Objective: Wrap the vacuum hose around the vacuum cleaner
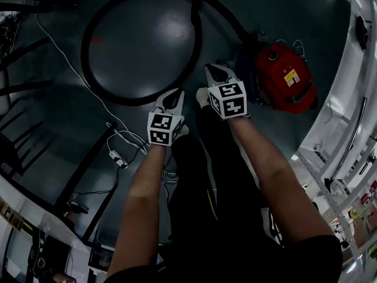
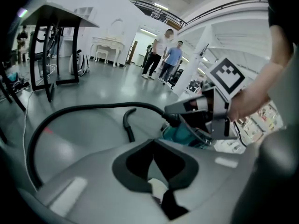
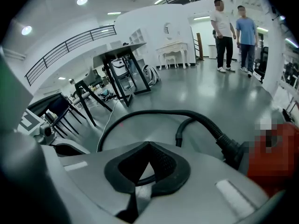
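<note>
Ribbed black hose in wide loop

A large, open indoor hall, part showroom, part lab: glossy grey floor, white walls, a railed mezzanine at ten o'clock in the right gripper view, black-legged tables at eleven, a white console table (rather ornate) at twelve, and two people standing at one.

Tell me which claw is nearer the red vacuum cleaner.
The right claw: it hangs just beside the red vacuum cleaner, while the left claw sits farther away, by the hose loop.
</note>
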Demonstrator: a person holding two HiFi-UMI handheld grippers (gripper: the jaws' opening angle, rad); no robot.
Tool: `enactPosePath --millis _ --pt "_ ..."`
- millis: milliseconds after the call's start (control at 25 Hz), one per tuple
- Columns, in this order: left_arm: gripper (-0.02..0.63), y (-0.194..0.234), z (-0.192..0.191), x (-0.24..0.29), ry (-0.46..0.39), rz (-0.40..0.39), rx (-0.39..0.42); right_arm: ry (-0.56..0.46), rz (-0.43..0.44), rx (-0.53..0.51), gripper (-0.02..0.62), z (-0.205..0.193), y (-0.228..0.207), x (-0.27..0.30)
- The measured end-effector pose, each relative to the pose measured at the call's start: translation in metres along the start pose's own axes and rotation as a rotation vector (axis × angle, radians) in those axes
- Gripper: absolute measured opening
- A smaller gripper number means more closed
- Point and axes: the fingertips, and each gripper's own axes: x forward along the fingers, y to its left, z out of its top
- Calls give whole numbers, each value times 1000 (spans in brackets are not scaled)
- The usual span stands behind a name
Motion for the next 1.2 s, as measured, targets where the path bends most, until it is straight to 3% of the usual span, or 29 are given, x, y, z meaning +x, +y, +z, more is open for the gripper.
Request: enactPosePath --millis 440,840,1200 --pt "11 53 -42 70 -33 19 26 5 -26 17 -3 -50 -24 85" --pt "29 84 -115 127 0 43 -20 0 -57 54 -2 -107 -46 149" --pt "57 113 -171 178 41 16 28 25 -71 85 28 -158 -55 209"
